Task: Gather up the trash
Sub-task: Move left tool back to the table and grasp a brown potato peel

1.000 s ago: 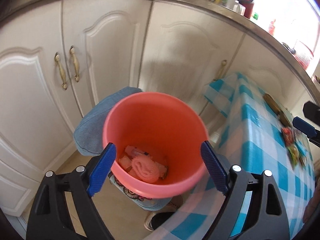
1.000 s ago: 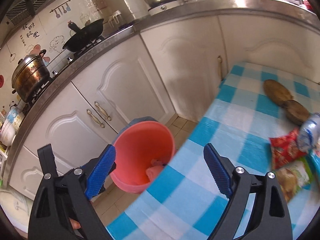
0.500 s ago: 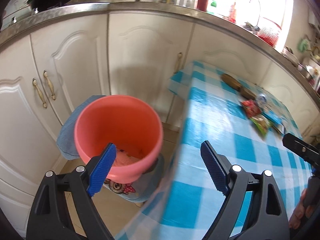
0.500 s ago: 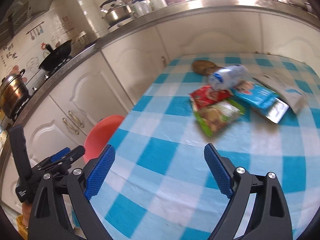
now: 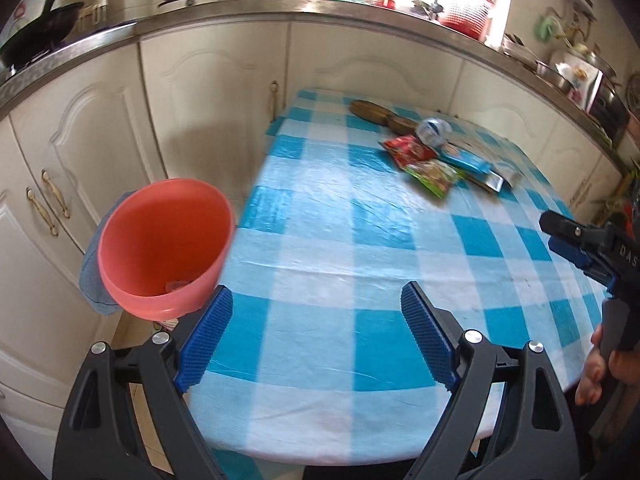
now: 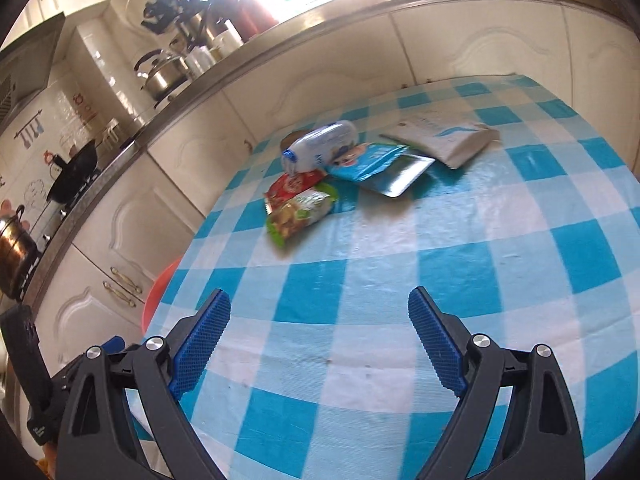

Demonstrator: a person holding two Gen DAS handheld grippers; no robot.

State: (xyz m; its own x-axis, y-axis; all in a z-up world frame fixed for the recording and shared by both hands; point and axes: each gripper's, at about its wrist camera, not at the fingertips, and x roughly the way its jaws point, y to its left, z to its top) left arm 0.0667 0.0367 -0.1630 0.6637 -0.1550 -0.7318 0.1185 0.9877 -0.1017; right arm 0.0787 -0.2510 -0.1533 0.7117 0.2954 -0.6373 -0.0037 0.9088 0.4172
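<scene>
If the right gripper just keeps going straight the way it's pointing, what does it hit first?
Probably the bare checked tablecloth: the open right gripper angles down at it. Beyond that, roughly in line, lies the green snack packet at the near edge of the trash pile, though depth is hard to judge.

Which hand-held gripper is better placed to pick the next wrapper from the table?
Probably the right hand-held gripper: open, empty, aimed at the wrapper pile. The left hand-held gripper, also open, sits nearer the pink bucket.
</scene>
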